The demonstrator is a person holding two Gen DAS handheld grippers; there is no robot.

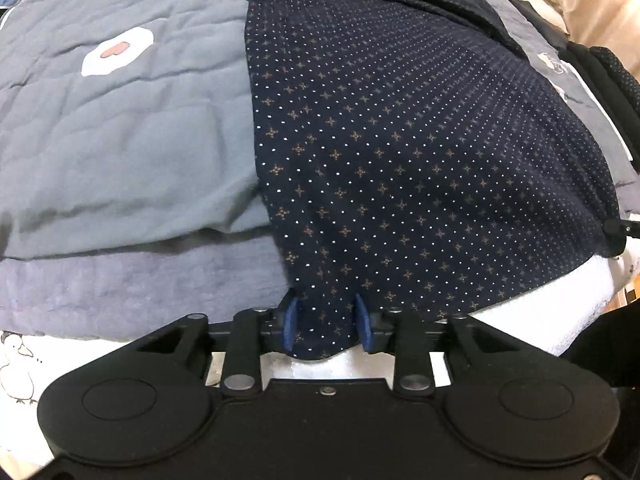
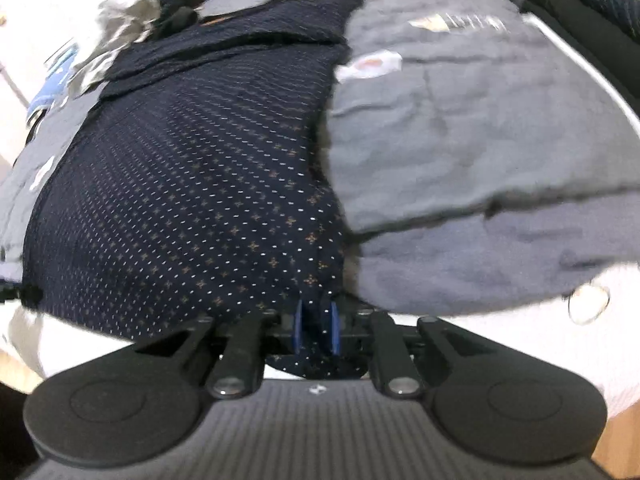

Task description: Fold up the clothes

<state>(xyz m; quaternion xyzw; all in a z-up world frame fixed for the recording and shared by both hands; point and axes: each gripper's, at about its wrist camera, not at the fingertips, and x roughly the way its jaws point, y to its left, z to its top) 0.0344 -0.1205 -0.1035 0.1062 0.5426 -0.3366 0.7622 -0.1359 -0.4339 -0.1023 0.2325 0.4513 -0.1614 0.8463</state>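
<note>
A navy garment [image 1: 380, 140] with small white dots and tan crosses lies spread over a grey quilt [image 1: 120, 140] on a bed. My left gripper [image 1: 326, 326] is at the garment's near left corner, its blue pads closed on a bunch of the cloth. In the right wrist view the same garment [image 2: 192, 184] stretches away to the left, and my right gripper [image 2: 317, 326] pinches its near right corner between blue pads. The near hem hangs taut between the two grippers over the bed's edge. The far end of the garment is folded over itself.
The quilt [image 2: 460, 152] has white patches with a pink shape [image 1: 116, 52]. A darker grey blanket edge [image 1: 140, 292] and a white mattress side [image 1: 560, 300] run along the near edge. Dark clothes [image 1: 608, 76] are piled at the right, crumpled fabric [image 2: 120, 20] at the far left.
</note>
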